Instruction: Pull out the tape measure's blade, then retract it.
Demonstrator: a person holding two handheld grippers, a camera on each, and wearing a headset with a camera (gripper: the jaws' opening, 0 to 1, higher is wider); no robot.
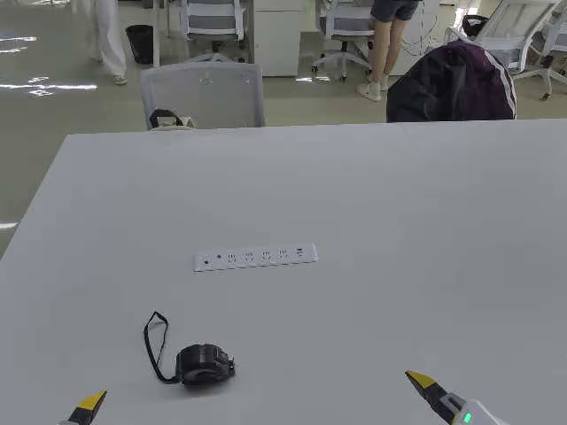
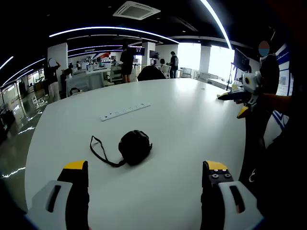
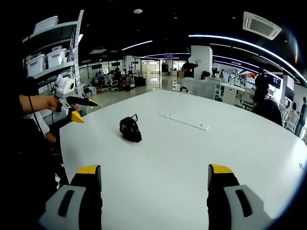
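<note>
L gripper (image 2: 146, 168): yellow-tipped jaws spread wide, nothing betw. them, over the white tabletop (image 2: 192, 120). R gripper (image 3: 153, 168): same, jaws wide apart, empty. Small black rounded tape measure (image 2: 135, 146) lies on the table ahead of the L gripper, apart from both, blade in. Its thin black strap loop (image 1: 146, 341) trails to one side. Long white power strip (image 1: 255, 257) sits farther back. Pale lidded storage bins (image 3: 47, 58) on a shelf; contents can't tell.

table (image 1: 399, 204): white | power strip (image 1: 255, 257): table centre | mesh chair (image 1: 202, 93): 12 o'clock | jacket-draped chair (image 1: 452, 84): 1 o'clock | floor (image 1: 53, 80): glossy, 11 o'clock | ceiling light strips (image 2: 110, 29): lit
</note>
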